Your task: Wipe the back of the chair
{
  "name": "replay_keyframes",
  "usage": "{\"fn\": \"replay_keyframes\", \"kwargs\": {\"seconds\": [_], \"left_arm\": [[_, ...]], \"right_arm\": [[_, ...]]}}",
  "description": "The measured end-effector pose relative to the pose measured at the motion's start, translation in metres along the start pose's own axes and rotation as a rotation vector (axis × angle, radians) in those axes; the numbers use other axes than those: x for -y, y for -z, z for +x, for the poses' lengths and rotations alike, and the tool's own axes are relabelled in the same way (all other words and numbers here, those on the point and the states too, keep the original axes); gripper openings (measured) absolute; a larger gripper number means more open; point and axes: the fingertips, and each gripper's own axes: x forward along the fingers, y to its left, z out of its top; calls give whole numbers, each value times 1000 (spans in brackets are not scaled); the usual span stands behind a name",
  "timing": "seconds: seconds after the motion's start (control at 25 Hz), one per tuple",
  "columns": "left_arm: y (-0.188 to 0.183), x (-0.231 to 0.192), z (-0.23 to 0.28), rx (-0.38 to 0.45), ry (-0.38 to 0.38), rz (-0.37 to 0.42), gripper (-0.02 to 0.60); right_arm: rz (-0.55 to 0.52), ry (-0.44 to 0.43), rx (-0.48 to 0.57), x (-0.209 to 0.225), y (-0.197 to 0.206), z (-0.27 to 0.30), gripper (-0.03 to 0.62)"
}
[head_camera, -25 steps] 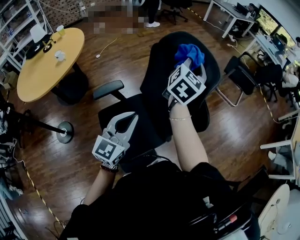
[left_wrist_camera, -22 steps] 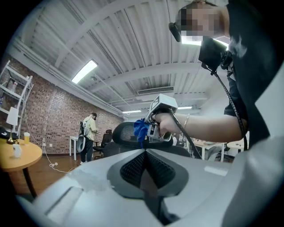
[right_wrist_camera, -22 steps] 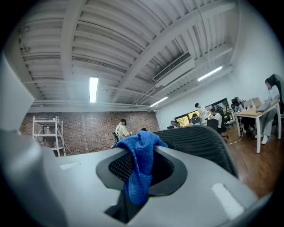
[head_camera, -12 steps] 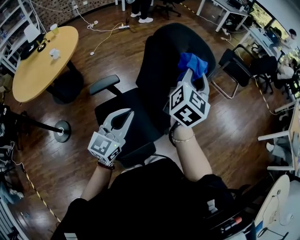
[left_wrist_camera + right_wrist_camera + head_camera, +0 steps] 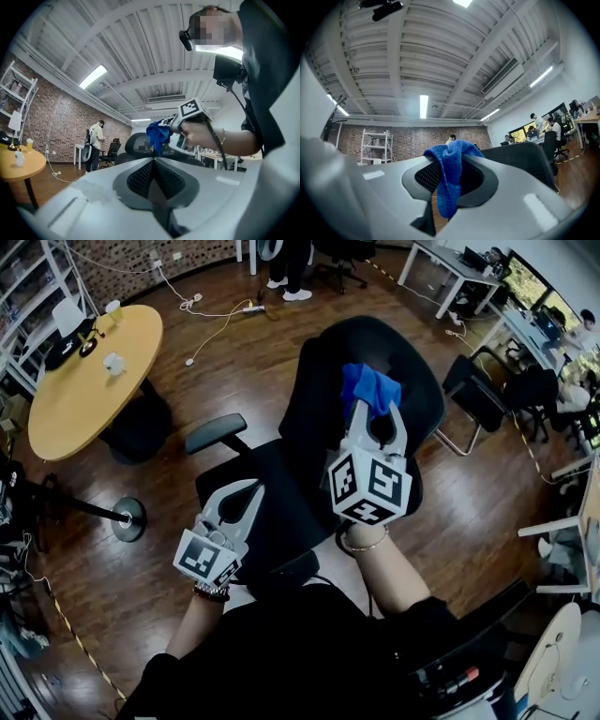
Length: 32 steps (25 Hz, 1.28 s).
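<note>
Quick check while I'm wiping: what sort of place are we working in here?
Most likely an open-plan office: desks with monitors along one side, a black swivel chair, a round wooden table, and a brick wall behind.

Even light is thrown from long white ceiling tube lamps point(image 5: 423, 106); glare is picked up on the brown wooden plank floor point(image 5: 262, 371). Edges are bent fisheye-style, corners blacked out, black mesh chair back point(image 5: 319, 371) left murky.
</note>
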Motion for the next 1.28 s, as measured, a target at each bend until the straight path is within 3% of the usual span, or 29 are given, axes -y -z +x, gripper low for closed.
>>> {"fn": "replay_keyframes", "kwargs": {"seconds": [0.12,0.32,0.52,0.68,0.92,1.04,1.28], "left_arm": [[-2,-17,-9,21,53,-15,0],[-13,-44,-38,-1,245,25,0],[-12,-73,-51,13,231,-17,0],[-1,-88,-52,18,233,-51,0],[10,-107,-72,-6,396,-103,0],[11,-100,-75,-20,425,-86,0],[6,-72,-75,-54,393,-22,0]], "right_arm": [[-43,5,19,-24,18,54,74],[-113,185,-14,-38,56,131,74],[-125,360,-68,-2,70,147,74],[-96,490,-57,31,60,114,74],[-64,726,-16,54,49,-5,74],[-97,742,-17,58,38,-51,74],[-66,703,-6,66,26,-107,74]]}}
